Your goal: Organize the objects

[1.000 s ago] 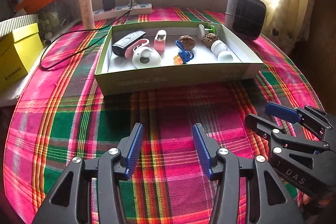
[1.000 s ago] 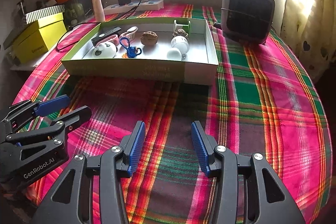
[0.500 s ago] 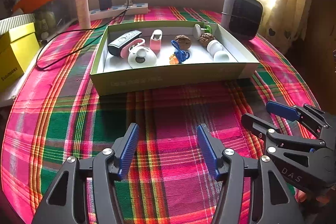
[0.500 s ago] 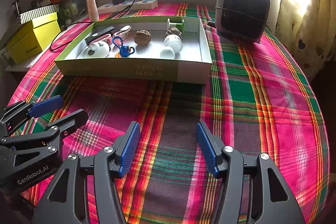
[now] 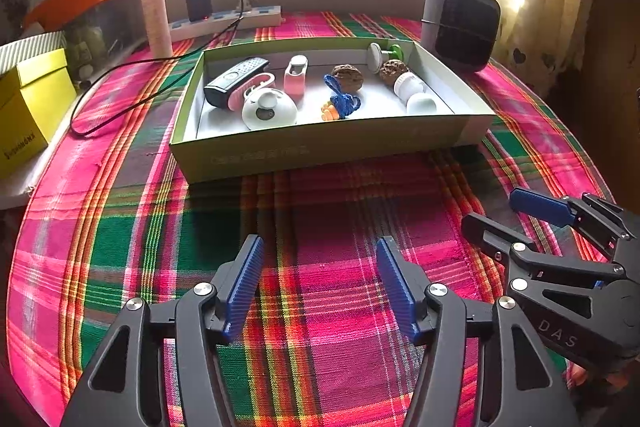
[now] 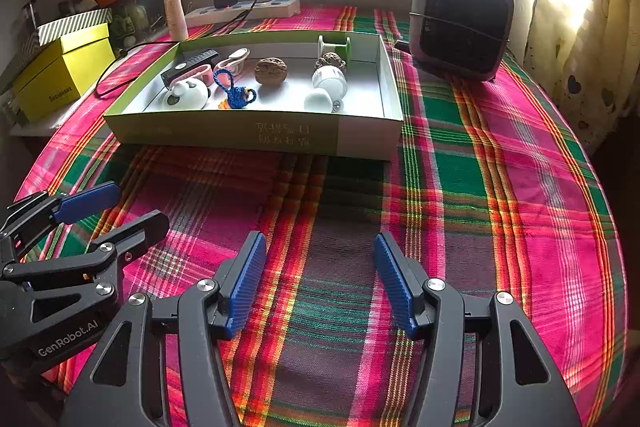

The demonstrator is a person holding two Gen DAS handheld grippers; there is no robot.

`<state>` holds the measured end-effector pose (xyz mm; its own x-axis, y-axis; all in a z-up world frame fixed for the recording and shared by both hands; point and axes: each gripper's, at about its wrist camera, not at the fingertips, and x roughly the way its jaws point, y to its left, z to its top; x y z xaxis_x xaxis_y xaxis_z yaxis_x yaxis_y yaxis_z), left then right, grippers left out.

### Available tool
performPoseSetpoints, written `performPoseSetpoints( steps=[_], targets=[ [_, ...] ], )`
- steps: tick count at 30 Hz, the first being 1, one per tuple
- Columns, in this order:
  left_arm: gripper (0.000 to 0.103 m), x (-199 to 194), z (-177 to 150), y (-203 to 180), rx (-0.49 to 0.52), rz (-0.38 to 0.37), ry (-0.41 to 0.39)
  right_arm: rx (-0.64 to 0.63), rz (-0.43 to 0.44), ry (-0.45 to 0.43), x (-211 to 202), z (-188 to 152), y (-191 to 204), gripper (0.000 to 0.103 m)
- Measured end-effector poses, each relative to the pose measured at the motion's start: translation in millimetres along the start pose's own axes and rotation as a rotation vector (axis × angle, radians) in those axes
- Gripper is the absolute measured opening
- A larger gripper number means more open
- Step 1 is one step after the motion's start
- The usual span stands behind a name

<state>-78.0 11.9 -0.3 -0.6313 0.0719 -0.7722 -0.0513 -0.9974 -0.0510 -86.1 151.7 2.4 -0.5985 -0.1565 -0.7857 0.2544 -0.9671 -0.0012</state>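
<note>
Only the right wrist view shows print on the box [image 6: 280, 135] front

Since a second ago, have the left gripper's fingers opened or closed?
Yes, opened. The left gripper has spread its fingers wider across the plaid tablecloth stripes; nothing is between them.

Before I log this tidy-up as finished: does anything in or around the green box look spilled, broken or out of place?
Nothing stands out. The green box sits flat on the plaid cloth, with the walnut, blue cord and black remote inside it. Nothing lies spilled on the cloth in view. Both the left gripper and right gripper are open and empty.
</note>
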Motion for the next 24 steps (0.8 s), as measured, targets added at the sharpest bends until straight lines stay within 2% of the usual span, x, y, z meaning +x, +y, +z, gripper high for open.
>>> performPoseSetpoints(
  steps=[7, 24],
  targets=[
    [0.059, 1.7, 0.5, -5.6, 0.026, 0.033, 0.007, 0.0, 0.0, 0.0, 0.0, 0.1, -0.2, 0.057],
    [0.059, 1.5, 0.5, -5.5, 0.013, 0.043, 0.007, 0.0, 0.0, 0.0, 0.1, 0.6, -0.1, 0.057]
  ],
)
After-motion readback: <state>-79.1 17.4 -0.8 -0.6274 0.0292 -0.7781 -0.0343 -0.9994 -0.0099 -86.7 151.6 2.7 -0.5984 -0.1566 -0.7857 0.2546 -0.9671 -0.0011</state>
